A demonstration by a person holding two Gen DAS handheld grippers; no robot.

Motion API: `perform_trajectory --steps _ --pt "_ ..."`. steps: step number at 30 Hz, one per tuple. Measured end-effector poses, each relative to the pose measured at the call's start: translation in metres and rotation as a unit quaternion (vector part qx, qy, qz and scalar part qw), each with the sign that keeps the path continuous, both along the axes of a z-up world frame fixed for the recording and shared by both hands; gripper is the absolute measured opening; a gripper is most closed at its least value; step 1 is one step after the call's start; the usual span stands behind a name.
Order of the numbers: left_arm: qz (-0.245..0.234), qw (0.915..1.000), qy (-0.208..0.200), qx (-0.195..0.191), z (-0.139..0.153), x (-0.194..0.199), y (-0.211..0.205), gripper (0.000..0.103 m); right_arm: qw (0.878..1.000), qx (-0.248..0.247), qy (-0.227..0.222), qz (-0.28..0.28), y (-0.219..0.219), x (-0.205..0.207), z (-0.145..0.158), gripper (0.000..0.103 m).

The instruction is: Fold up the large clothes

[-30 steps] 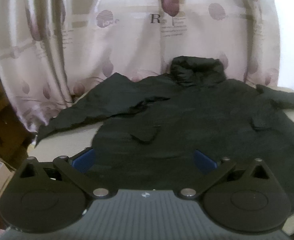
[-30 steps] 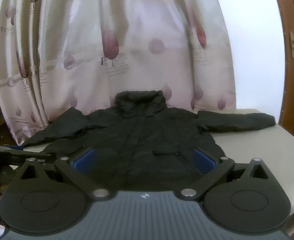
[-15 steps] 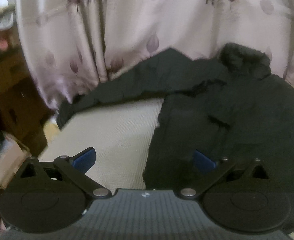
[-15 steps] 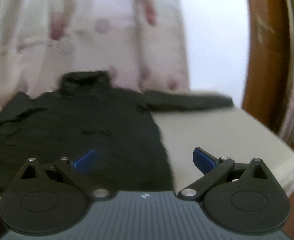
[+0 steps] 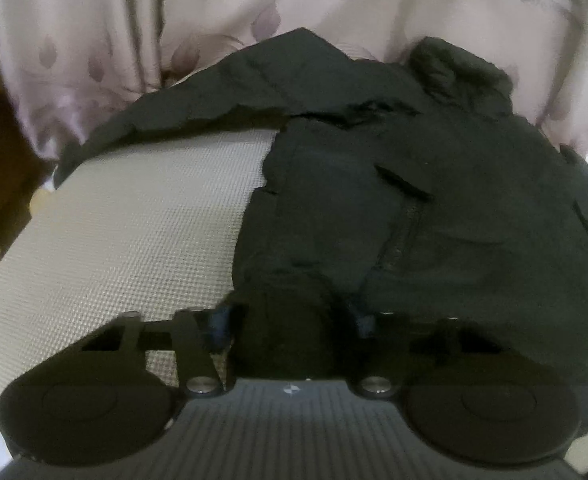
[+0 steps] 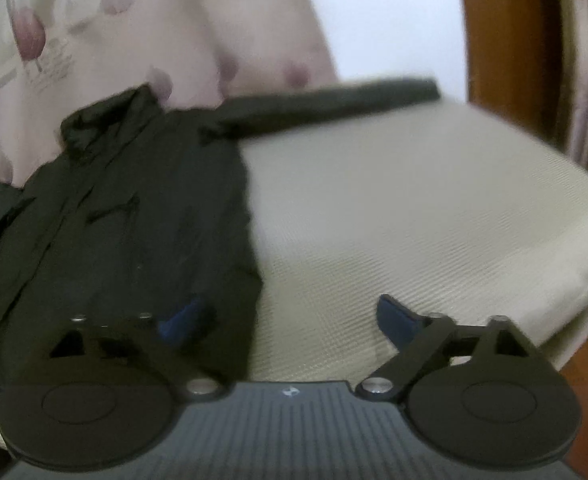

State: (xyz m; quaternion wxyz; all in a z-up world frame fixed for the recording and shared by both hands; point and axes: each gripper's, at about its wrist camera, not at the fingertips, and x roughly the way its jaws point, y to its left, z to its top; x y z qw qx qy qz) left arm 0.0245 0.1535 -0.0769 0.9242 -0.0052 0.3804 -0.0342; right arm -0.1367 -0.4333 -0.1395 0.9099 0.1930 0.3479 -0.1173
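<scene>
Now the left gripper point(image 5: 291, 320) has closed on the jacket point(image 5: 434, 216) hem between its fingers, beginning the fold, while the right gripper point(image 6: 289, 316) remains open at the opposite hem corner.

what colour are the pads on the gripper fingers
Blue, on black linkages. It shows best in the right wrist view, on the right hand-held gripper finger pads.
</scene>
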Motion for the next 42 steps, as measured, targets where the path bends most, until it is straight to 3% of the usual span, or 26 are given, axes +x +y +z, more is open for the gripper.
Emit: perform_trajectory --steps 1,3,5,6,7,10,14,21,26,30,31,33,35,36,38,42 --pt "-0.004 1.0 -0.001 0.006 0.001 -0.001 -0.003 0.042 1.0 0.01 0.002 0.009 0.001 0.005 -0.002 0.072" --pt "-0.013 0.9998 -0.002 0.018 0.002 -0.004 -0.011 0.028 1.0 0.02 0.003 0.022 0.007 0.012 -0.004 0.06" --pt "-0.019 0.9992 -0.007 0.034 0.004 -0.009 -0.02 0.021 0.999 0.009 0.006 0.041 0.017 0.018 -0.002 0.044" --pt "-0.021 0.9988 -0.01 0.042 0.005 -0.01 -0.024 0.018 0.999 0.013 0.004 0.05 0.019 0.019 0.0 0.026" --pt "-0.022 0.9984 -0.013 0.05 0.007 -0.012 -0.029 0.017 0.998 0.017 0.002 0.055 0.018 0.018 0.0 0.018" --pt "-0.024 0.9983 -0.016 0.05 0.013 -0.018 -0.035 0.013 0.997 -0.031 -0.001 0.071 0.027 0.015 0.007 0.01" --pt "-0.036 0.9991 -0.011 0.019 0.023 -0.029 -0.037 0.012 0.995 -0.067 -0.007 0.074 0.026 0.005 0.02 0.008" --pt "-0.056 0.9984 -0.003 0.006 0.026 -0.046 -0.042 0.012 0.995 -0.076 0.025 0.053 0.013 -0.019 0.032 0.004" --pt "-0.061 0.9981 0.003 0.001 0.027 -0.049 -0.03 0.013 0.996 -0.065 0.041 0.052 0.017 -0.034 0.025 0.003" --pt "-0.058 0.9981 -0.016 0.012 0.048 -0.05 -0.03 0.023 0.999 -0.035 0.008 0.034 0.005 -0.039 0.045 0.005" --pt "-0.054 0.9981 -0.025 0.018 0.054 -0.053 -0.036 0.029 0.999 -0.036 -0.009 0.022 0.0 -0.04 0.056 0.005" --pt "-0.047 0.9967 -0.054 0.037 0.068 -0.056 -0.043 0.065 0.998 -0.04 -0.04 0.018 -0.003 -0.041 0.079 0.005" --pt "-0.039 0.9927 -0.096 0.062 0.085 -0.058 -0.055 0.091 0.996 -0.06 -0.062 0.02 0.002 -0.038 0.103 0.006" --pt "-0.035 0.9902 -0.114 0.073 0.091 -0.059 -0.061 0.097 0.995 -0.067 -0.073 0.024 0.006 -0.034 0.114 0.008" --pt "-0.035 0.9849 -0.146 0.087 0.102 -0.059 -0.076 0.098 0.992 -0.074 -0.091 0.034 0.017 -0.025 0.135 0.017" --pt "-0.039 0.9855 -0.146 0.076 0.114 -0.039 -0.1 0.102 0.988 -0.083 -0.122 0.054 0.035 -0.01 0.162 0.074"
